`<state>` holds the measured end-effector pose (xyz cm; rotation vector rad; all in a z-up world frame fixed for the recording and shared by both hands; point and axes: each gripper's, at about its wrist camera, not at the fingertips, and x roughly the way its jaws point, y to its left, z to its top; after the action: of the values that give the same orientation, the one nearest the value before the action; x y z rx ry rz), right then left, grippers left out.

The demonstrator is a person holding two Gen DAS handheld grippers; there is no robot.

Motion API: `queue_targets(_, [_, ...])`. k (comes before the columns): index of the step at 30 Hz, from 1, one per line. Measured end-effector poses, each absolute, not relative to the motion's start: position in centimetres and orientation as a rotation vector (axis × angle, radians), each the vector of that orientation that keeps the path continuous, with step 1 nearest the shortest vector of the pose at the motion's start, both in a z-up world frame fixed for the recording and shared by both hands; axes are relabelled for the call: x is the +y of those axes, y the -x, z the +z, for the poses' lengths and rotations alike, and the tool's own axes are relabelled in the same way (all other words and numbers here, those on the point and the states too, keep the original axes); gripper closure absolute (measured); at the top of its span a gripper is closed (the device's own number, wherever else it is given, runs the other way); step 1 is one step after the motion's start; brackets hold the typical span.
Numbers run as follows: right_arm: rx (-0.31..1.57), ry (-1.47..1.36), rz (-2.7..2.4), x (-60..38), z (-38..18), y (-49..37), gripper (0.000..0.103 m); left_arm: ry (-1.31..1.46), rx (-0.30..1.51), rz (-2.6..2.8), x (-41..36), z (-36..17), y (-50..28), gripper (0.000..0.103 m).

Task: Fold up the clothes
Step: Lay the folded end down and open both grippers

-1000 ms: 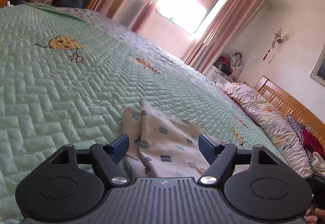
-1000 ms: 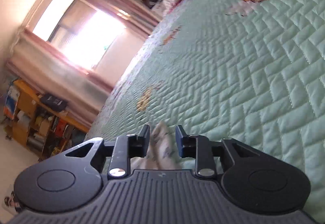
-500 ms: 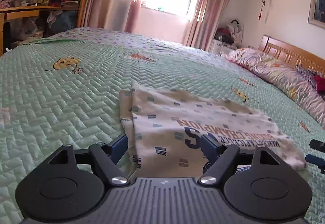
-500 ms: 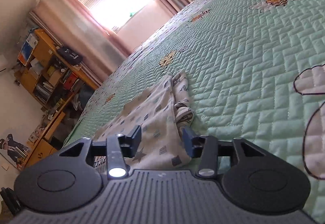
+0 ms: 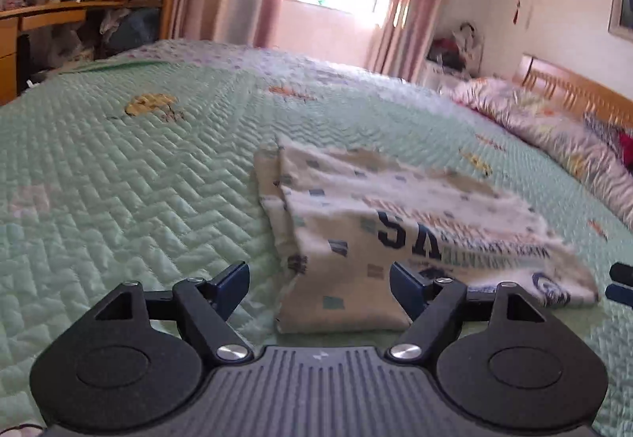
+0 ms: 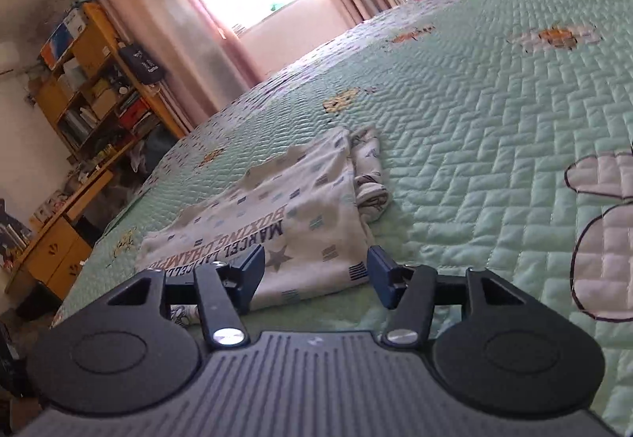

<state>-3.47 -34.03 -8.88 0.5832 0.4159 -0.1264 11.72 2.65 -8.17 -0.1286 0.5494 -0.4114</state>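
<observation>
Left wrist view: the left gripper (image 5: 319,284) stands wide with nothing between its pads – the folded shirt (image 5: 399,235) lies flat on the green quilt (image 5: 118,175), apparently just laid down. Right wrist view: the right gripper (image 6: 314,272) has just been opening, empty – shirt (image 6: 277,223) just ahead, likely released so the fold rests

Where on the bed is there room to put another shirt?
Bare quilt stretches left of the folded shirt, and more lies right of it. Beyond it, up to the curtains, is clear too. It gets crowded by the pillows.
</observation>
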Motion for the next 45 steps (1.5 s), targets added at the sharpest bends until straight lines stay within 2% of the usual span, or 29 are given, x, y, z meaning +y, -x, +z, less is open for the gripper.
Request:
queue_targets(4, [0.419,-0.425,0.052,-27.3,-7.2,0.9,0.037,0.204,0.493,-0.390,5.7,-7.3,-7.9,0.020])
queue_targets(10, [0.375,-0.016,0.223,-13.7,-4.1,-6.2,0.037,0.332,0.472,-0.306,11.8,-8.6,-3.7,0.020])
queue_targets(16, [0.620,0.320,0.226,-3.9,-8.7,-14.1,0.036,0.576,0.487,-0.280,15.9,-10.9,-4.9,0.022])
queue_targets(19, [0.546,0.483,0.207,-1.2,-8.9,-13.0,0.037,0.591,0.486,-0.295,16.1,-11.1,-5.1,0.021])
queue_targets(22, [0.495,0.411,0.193,-2.6,-7.1,-11.4,0.034,0.587,0.492,-0.302,15.9,-11.0,-5.3,0.019])
queue_targets(24, [0.478,0.280,0.180,-5.3,-6.3,-9.6,0.022,0.586,0.493,-0.307,15.8,-11.0,-5.5,0.018])
queue_targets(25, [0.469,0.214,0.174,-6.7,-6.0,-8.7,0.022,0.584,0.492,-0.308,15.7,-11.0,-5.5,0.018])
queue_targets(28, [0.458,0.048,0.174,-10.1,-5.4,-5.2,0.022,0.565,0.481,-0.323,15.2,-10.7,-5.3,0.018])
queue_targets(34, [0.408,0.034,-0.042,-16.4,-5.0,-1.6,0.021,0.381,0.440,-0.550,9.8,-7.5,-5.0,0.018])
queue_targets(37, [0.402,-0.046,-0.146,-21.4,-5.0,-1.4,0.021,0.284,0.442,-0.650,5.1,-6.4,-7.6,0.017])
queue_targets(40, [0.405,-0.093,-0.246,-25.8,-6.2,-1.8,0.016,0.280,0.523,-0.674,1.7,-7.2,-11.7,0.018])
queue_targets(41, [0.427,-0.100,-0.279,-27.2,-7.0,-1.9,0.016,0.272,0.577,-0.645,1.1,-8.0,-12.9,0.019])
queue_targets(43, [0.516,-0.111,-0.348,-29.6,-8.9,-1.9,0.016,0.288,0.662,-0.583,1.1,-9.9,-14.1,0.031])
queue_targets(45, [0.584,-0.204,-0.359,-31.9,-10.5,-1.1,0.016,0.347,0.658,-0.586,2.2,-10.4,-13.8,0.029])
